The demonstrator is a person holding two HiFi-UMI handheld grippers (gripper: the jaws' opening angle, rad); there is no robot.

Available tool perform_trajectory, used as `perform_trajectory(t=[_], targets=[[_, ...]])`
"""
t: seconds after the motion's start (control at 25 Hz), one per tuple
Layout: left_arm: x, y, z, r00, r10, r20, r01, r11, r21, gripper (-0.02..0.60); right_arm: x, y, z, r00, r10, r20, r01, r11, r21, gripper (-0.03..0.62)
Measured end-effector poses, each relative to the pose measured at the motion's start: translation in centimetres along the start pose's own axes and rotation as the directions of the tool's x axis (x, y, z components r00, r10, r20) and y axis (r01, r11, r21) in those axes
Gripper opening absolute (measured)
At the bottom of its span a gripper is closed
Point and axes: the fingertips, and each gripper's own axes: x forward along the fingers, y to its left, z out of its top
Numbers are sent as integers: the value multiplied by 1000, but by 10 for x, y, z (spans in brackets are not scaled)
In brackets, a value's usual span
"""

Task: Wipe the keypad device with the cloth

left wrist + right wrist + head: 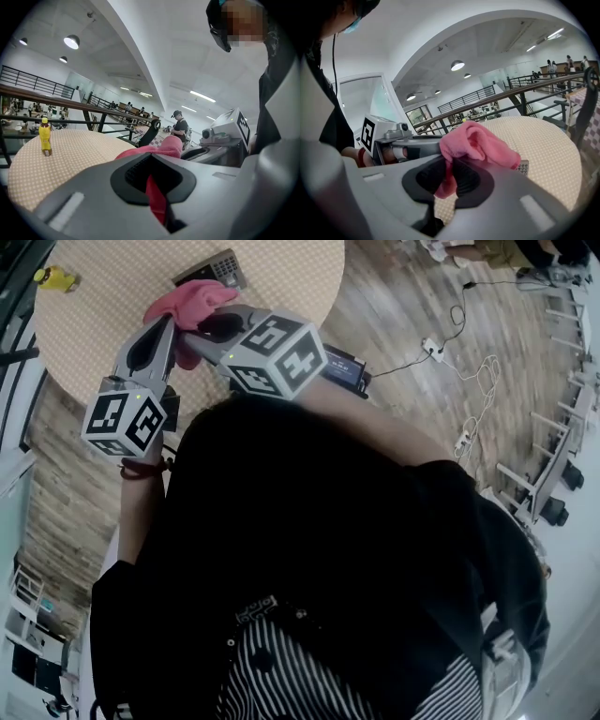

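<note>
The keypad device [217,266] sits on the round table [300,277], just past the jaws, with its long side lying roughly across the head view. The pink cloth [192,302] is bunched up just short of it, pinched from both sides. The left gripper [169,332] is clamped on one fold and the right gripper [208,330] on another (right looks closer to the keypad, I'd say). So the wipe means going forward and down.

cloth [190,302] over table [281,287], keypad device [217,268] behind
</note>
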Motion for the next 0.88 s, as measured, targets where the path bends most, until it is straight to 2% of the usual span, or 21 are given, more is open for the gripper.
perform_trajectory(t=[0.28, 0.64, 0.88], targets=[[16, 16, 5, 998, -29, -53, 30, 1000, 8, 5, 12, -15, 10, 999, 47, -12, -47, 999, 7, 48], [37, 40, -8, 995, 19, -95, -25, 998, -65, 5, 32, -40, 5, 995, 91, -44, -88, 994, 58, 48], [59, 55, -16, 988, 4, -155, -15, 997, -70, 5, 44, -63, 2, 993, 108, -42, -104, 990, 92, 48]])
